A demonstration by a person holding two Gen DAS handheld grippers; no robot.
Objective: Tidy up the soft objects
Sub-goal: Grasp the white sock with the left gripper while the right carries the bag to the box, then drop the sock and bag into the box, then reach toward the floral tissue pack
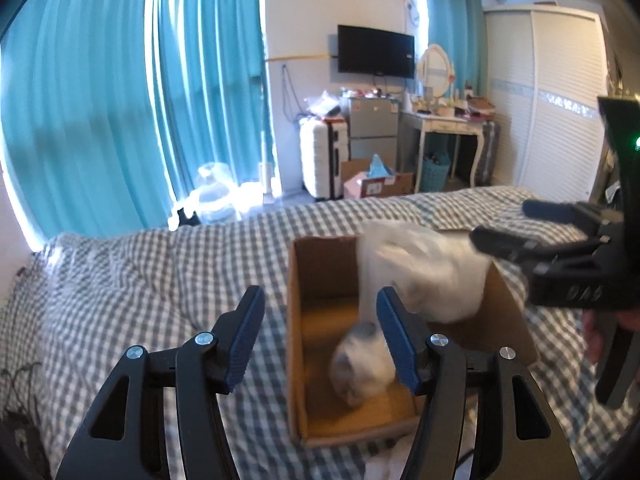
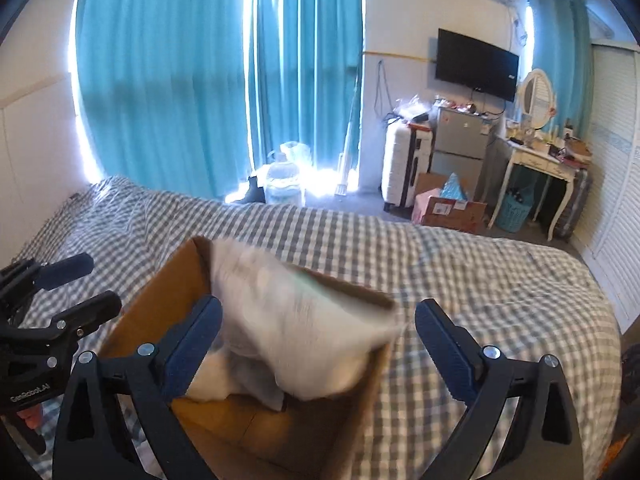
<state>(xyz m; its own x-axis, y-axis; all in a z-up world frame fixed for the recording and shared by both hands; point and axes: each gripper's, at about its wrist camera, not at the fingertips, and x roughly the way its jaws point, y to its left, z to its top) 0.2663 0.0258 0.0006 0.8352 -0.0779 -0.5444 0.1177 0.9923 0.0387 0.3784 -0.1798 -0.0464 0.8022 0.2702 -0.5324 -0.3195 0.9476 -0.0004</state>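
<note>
An open cardboard box lies on the checked bed; it also shows in the right wrist view. A white soft pillow-like object, motion-blurred, is at the box's far right side, partly inside; in the right wrist view it fills the box mouth. A small grey-white plush lies on the box floor. My left gripper is open and empty above the box's near left part. My right gripper is open, its fingers either side of the white object without holding it; it shows in the left wrist view too.
The grey-white checked bedspread covers the bed. Beyond the bed stand a white suitcase, a small fridge, a floor carton, a dressing table and a wardrobe. Teal curtains hang at left.
</note>
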